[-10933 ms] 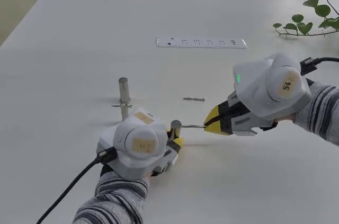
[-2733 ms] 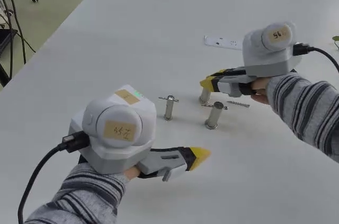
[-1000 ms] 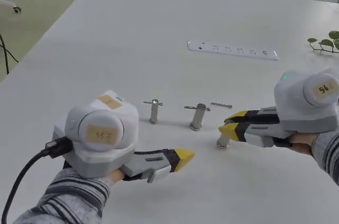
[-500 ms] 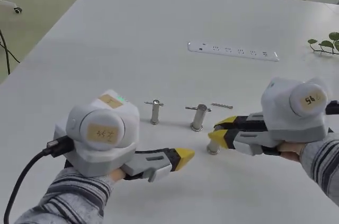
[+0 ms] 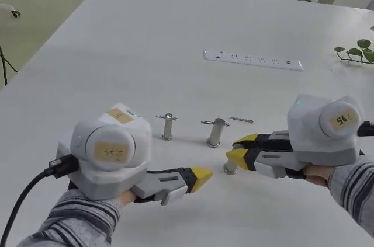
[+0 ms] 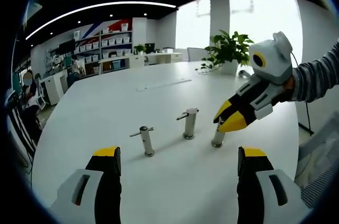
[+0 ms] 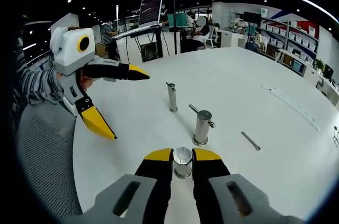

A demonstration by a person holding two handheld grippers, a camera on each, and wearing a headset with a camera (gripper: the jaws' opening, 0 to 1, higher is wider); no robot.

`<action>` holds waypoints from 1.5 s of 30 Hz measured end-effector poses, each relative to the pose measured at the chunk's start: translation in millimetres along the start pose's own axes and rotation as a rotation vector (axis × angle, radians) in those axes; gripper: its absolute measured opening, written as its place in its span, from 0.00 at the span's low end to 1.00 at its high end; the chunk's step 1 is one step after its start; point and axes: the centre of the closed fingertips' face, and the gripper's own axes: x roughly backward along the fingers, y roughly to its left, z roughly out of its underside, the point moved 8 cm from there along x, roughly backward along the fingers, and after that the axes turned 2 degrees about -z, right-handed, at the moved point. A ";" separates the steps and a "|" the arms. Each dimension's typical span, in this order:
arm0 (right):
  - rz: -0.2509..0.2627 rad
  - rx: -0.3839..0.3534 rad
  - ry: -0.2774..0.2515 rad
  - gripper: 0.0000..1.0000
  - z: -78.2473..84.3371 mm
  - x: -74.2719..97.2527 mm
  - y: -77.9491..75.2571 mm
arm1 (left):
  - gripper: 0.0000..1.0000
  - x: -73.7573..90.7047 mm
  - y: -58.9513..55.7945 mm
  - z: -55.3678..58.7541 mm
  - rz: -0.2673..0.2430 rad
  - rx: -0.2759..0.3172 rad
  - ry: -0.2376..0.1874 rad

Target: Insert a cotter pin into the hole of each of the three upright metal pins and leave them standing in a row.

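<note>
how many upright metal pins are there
3. The left metal pin and middle metal pin stand free; the third metal pin sits between the right tongs.

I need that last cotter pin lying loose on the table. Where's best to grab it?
Mid-shaft, from straight above, closing across its width: the cotter pin lies flat on the table, thin and straight, clear of the nearest upright pin.

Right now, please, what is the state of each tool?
Left tool: open, holding nothing.
Right tool: shut on an upright metal pin.
</note>
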 end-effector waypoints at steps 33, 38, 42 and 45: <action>0.020 0.089 0.190 0.20 2.2 23.5 -77.5 | 0.91 -0.9 -3.8 -1.2 0.013 -0.001 -0.005; 0.025 0.148 0.251 0.17 -1.7 12.0 -94.0 | 0.91 -1.8 -5.2 -0.6 0.019 -0.005 -0.001; 0.017 0.188 0.291 0.16 -5.7 3.5 -103.6 | 0.91 -1.6 -4.6 -1.4 0.020 0.001 -0.006; 0.011 0.178 0.300 0.16 -8.5 -5.2 -112.5 | 0.91 -1.3 -3.7 -1.7 0.018 0.006 -0.007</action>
